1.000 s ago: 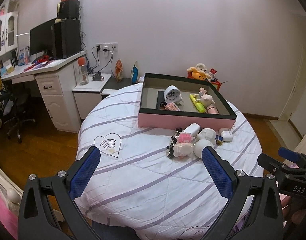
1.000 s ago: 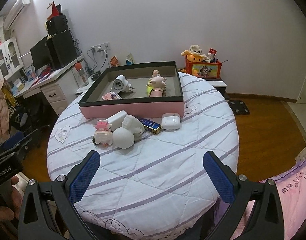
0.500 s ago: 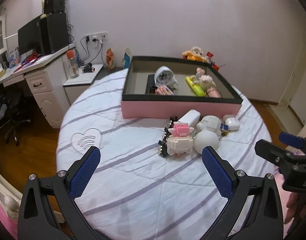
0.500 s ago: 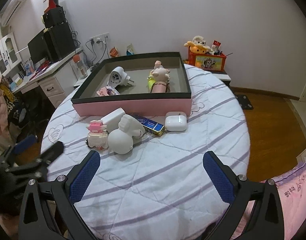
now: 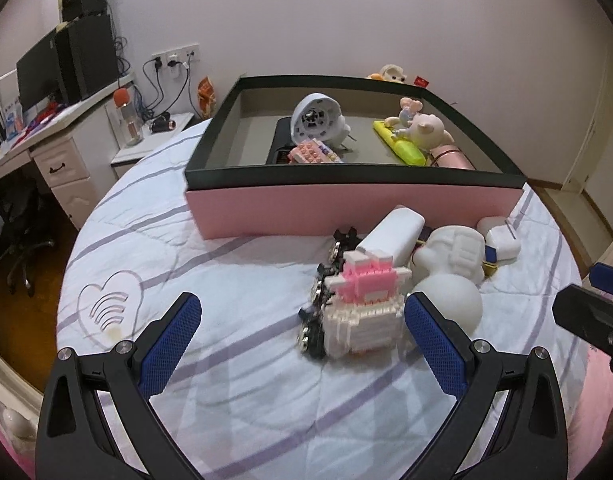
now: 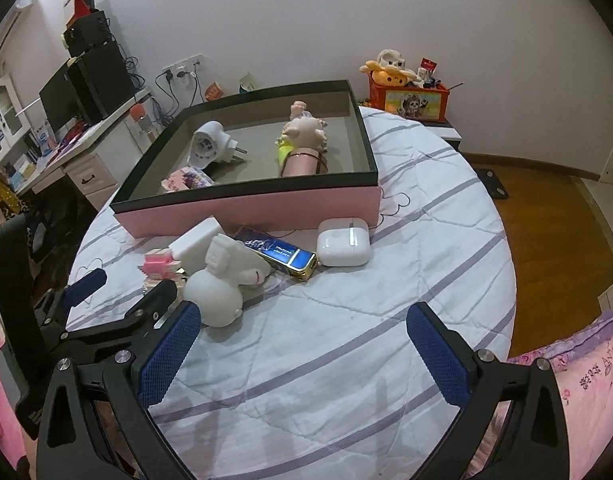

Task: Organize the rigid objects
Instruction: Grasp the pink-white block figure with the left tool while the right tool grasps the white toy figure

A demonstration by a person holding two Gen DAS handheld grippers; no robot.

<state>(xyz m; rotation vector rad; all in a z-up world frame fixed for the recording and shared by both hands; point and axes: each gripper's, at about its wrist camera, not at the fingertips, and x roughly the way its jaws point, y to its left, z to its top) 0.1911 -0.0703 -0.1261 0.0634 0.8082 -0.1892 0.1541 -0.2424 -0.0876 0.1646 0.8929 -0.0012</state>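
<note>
The left gripper (image 5: 302,328) stands wide open and empty, low in its frame, its right blue pad just beside the pink-and-white brick model (image 5: 362,304) at centre; whether they touch I cannot tell. Behind the model a white rectangular block (image 5: 392,236) runs its long axis toward the upper right, at the pink box (image 5: 346,210). A white figurine (image 6: 226,276) lies centre-left in the right wrist view, round end toward the camera. The blue and gold bar (image 6: 282,254) points lower right, beside the white earbud case (image 6: 343,242). The right gripper (image 6: 302,340) is wide open too, holding nothing, over the striped tablecloth (image 6: 386,320).
</note>
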